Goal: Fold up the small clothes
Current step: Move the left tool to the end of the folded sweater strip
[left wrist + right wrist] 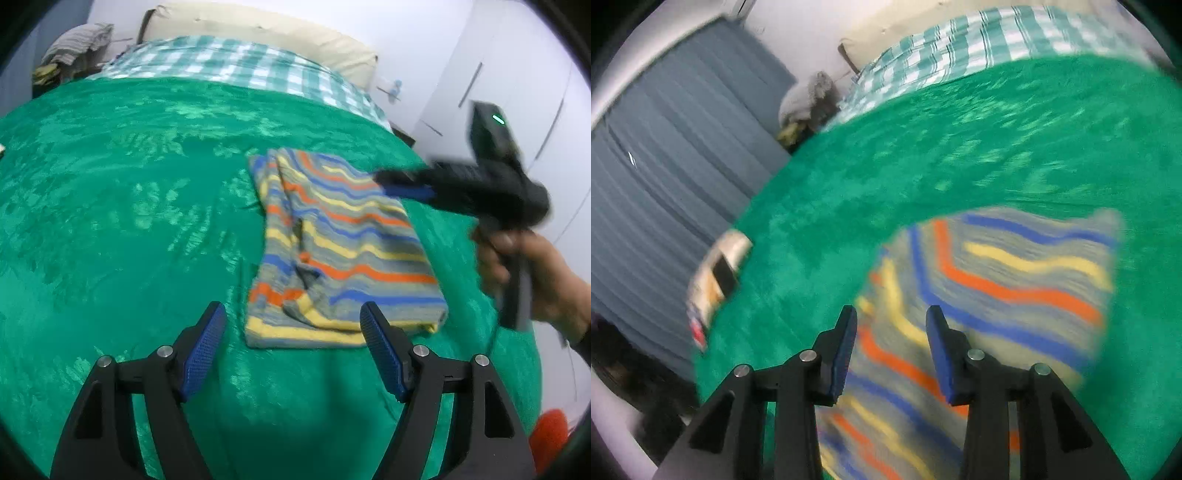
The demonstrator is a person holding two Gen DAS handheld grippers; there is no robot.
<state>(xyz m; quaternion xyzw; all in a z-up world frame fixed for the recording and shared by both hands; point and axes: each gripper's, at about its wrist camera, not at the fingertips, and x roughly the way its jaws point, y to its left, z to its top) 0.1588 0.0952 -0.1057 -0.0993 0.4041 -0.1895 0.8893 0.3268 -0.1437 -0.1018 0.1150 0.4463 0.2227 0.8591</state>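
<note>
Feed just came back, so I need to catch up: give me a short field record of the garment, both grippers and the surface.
garment: striped garment, folded, lying flat
surface: green blanket on a bed
left gripper: open, nothing between the jaws, at the garment's near edge
right gripper: open, nothing gripped, above the garment
view quality: right wrist view blurred
background: checked sheet beyond the blanket

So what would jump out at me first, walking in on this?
The striped garment, folded on the bright green blanket that covers the bed. Then the black tongs with blue pads: the left tongs gape open near its closest edge, the right tongs hover over its far side.
</note>
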